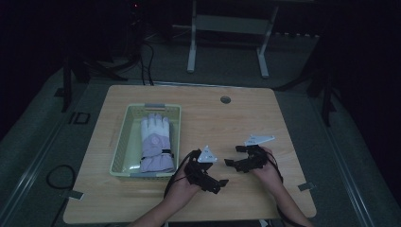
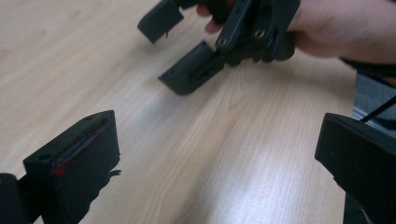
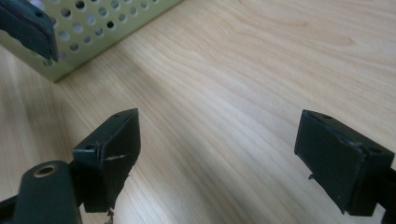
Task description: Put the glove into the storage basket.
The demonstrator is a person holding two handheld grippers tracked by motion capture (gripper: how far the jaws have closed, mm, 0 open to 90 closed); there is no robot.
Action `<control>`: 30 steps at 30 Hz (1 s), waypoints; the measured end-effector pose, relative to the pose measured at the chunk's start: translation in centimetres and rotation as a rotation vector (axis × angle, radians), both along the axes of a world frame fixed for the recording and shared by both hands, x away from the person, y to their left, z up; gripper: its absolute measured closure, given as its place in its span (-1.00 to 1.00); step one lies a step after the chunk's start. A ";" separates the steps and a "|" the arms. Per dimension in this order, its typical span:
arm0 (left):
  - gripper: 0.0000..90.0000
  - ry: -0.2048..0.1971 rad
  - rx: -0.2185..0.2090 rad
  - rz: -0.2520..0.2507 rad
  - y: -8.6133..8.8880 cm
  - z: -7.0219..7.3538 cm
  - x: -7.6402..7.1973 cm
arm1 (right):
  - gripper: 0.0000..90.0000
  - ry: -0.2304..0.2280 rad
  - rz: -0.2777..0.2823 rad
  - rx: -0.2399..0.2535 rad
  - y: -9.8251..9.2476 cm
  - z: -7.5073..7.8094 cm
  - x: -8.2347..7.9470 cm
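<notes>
A white and lavender glove (image 1: 156, 142) lies lengthwise in a pale green perforated basket (image 1: 120, 137) on the left half of the wooden table (image 1: 236, 118). My left gripper (image 1: 213, 174) rests near the front edge, just right of the basket, open and holding nothing. It faces my right gripper (image 1: 235, 155), which is also open and holds nothing. In the left gripper view my own jaws (image 2: 217, 163) stand wide apart over bare wood, with the right gripper (image 2: 224, 42) and its hand (image 2: 336, 28) ahead. In the right gripper view my right gripper (image 3: 226, 156) is spread toward the basket's corner (image 3: 93, 32).
A round cable hole (image 1: 225, 100) sits near the table's far edge. Behind the table stands a white metal frame (image 1: 227, 28) on the floor. Cables (image 1: 59, 175) lie on the floor at the left. One jaw of the left gripper (image 3: 28, 25) shows before the basket.
</notes>
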State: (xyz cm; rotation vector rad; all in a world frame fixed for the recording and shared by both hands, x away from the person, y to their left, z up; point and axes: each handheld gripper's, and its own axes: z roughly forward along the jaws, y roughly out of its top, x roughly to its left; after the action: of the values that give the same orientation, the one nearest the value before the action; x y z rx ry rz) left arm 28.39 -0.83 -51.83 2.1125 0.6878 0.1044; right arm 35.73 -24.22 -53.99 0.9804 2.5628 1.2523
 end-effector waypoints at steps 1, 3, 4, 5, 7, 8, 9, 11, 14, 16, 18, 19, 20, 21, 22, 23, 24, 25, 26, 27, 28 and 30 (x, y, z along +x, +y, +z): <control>-1.00 0.007 0.005 0.005 -0.2 -0.4 -0.1 | -0.69 0.003 -0.002 -0.003 -0.2 -0.2 -0.1; -1.00 0.013 0.007 -0.001 -0.4 -0.8 -0.1 | -0.69 0.001 -0.011 -0.016 -0.6 -0.5 -0.3; -1.00 0.018 0.004 -0.004 -0.5 -1.1 -0.2 | -0.69 -0.001 -0.014 -0.020 -0.8 -0.6 -0.4; -1.00 0.021 0.008 -0.008 -0.6 -1.3 -0.1 | -0.69 -0.001 -0.015 -0.024 -1.0 -0.8 -0.5; -1.00 0.023 0.001 -0.012 -0.7 -1.7 -0.2 | -0.69 0.000 -0.022 -0.025 -1.4 -1.0 -0.6; -1.00 0.025 -0.002 -0.015 -0.8 -1.9 -0.2 | -0.69 0.001 -0.025 -0.029 -1.6 -1.1 -0.7; -1.00 0.023 -0.003 -0.017 -0.9 -2.1 -0.3 | -0.69 0.001 -0.027 -0.029 -1.8 -1.1 -0.9; -1.00 0.021 0.003 -0.024 -0.9 -2.3 -0.3 | -0.69 -0.001 -0.028 -0.026 -2.0 -1.2 -1.0; -1.00 0.032 -0.004 -0.032 -1.1 -2.9 -0.4 | -0.69 0.000 -0.038 -0.026 -2.7 -1.3 -1.5; -1.00 0.038 -0.011 -0.040 -1.2 -3.2 -0.5 | -0.69 0.004 -0.043 -0.027 -3.1 -1.5 -1.8; -1.00 0.047 -0.009 -0.050 -1.3 -3.5 -0.5 | -0.69 0.006 -0.048 -0.027 -3.4 -1.5 -2.1; -1.00 0.048 -0.006 -0.054 -1.4 -3.6 -0.6 | -0.69 0.005 -0.046 -0.027 -3.6 -1.6 -2.2; -1.00 0.047 0.000 -0.057 -1.4 -3.7 -0.6 | -0.69 0.005 -0.048 -0.031 -3.8 -1.6 -2.3; -1.00 0.047 -0.005 -0.056 -1.4 -3.8 -0.7 | -0.69 0.004 -0.051 -0.029 -4.0 -1.6 -2.5; -1.00 0.049 -0.002 -0.061 -1.4 -3.9 -0.7 | -0.69 0.004 -0.051 -0.024 -4.1 -1.6 -2.6; -1.00 0.052 -0.005 -0.058 -1.4 -4.0 -0.7 | -0.69 0.000 -0.053 -0.027 -4.3 -1.7 -2.7; -1.00 0.052 -0.008 -0.057 -1.4 -4.1 -0.7 | -0.69 -0.006 -0.050 -0.034 -4.4 -1.7 -2.8; -1.00 0.053 -0.011 -0.058 -1.4 -4.1 -0.8 | -0.69 -0.011 -0.045 -0.042 -4.4 -1.8 -2.9; -1.00 0.052 -0.018 -0.061 -1.3 -4.1 -0.8 | -0.69 -0.012 -0.042 -0.041 -4.4 -1.8 -2.9; -1.00 0.054 -0.024 -0.063 -1.3 -4.1 -0.8 | -0.69 -0.015 -0.043 -0.039 -4.4 -1.9 -2.9; -1.00 0.055 -0.023 -0.062 -1.3 -4.2 -0.8 | -0.69 -0.019 -0.045 -0.037 -4.4 -1.9 -2.9; -1.00 0.058 -0.033 -0.062 -1.3 -4.2 -0.8 | -0.69 -0.020 -0.045 -0.034 -4.5 -1.9 -2.9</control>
State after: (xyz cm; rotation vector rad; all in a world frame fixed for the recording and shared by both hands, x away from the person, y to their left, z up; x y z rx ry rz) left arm 27.57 -2.09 -56.07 2.1099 0.6528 -0.0022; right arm 32.88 -28.68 -55.87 1.0079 2.5235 1.1975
